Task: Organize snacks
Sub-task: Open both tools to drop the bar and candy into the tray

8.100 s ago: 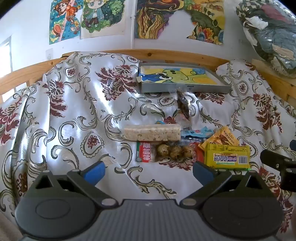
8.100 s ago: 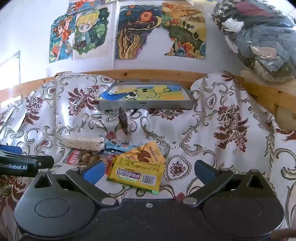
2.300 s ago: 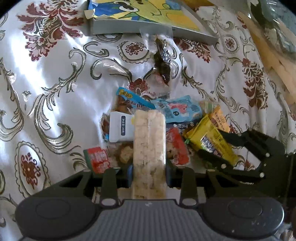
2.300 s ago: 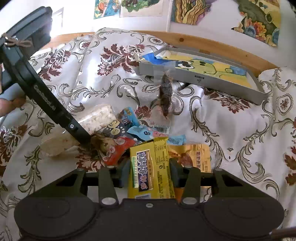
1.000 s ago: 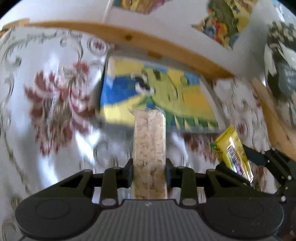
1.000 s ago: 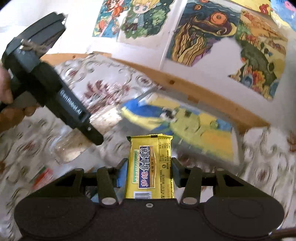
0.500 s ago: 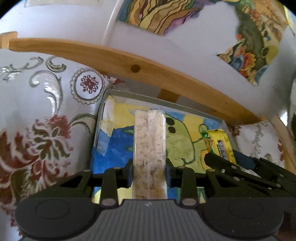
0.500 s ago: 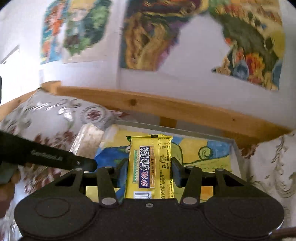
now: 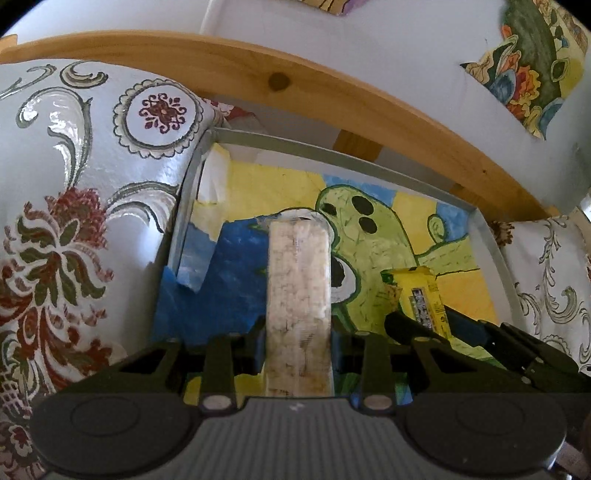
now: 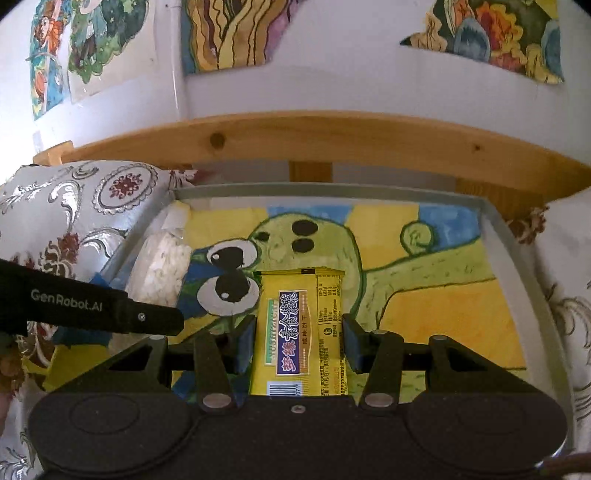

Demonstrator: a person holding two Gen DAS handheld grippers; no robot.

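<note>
At the left of the left wrist view a glossy silver-white cloth (image 9: 74, 192) patterned with scrolls and dark red flowers is seen bunched against a shallow grey tray (image 9: 184, 206), whose floor is lined with a painted sheet showing a green cartoon creature on blue and yellow. In the centre of that frame the left gripper (image 9: 297, 332) is closed onto a long, clear-wrapped bar of pale puffed-rice cake (image 9: 297, 295), which is clamped near its lower end and points straight up the frame, over the blue part of the tray lining. At the lower right of the same frame the black right gripper (image 9: 430, 321) is visible, with a yellow biscuit packet (image 9: 424, 295) pinched between its jaws above the tray's right half. In the right wrist view the left gripper's black finger, lettered GenRobot.AI, enters from the left edge, and the knobbly rice bar is seen just inside the tray's left wall. In the centre of this frame the flat, glossy, rectangular yellow packet, printed with a purple label and a barcode, is held lengthwise between the right gripper's blue-padded jaws, which are narrowed onto its two long edges. A curved pale wooden rail (image 10: 332, 140) runs across behind the tray, below a white wall hung with colourful drawings (image 10: 236, 33).
</note>
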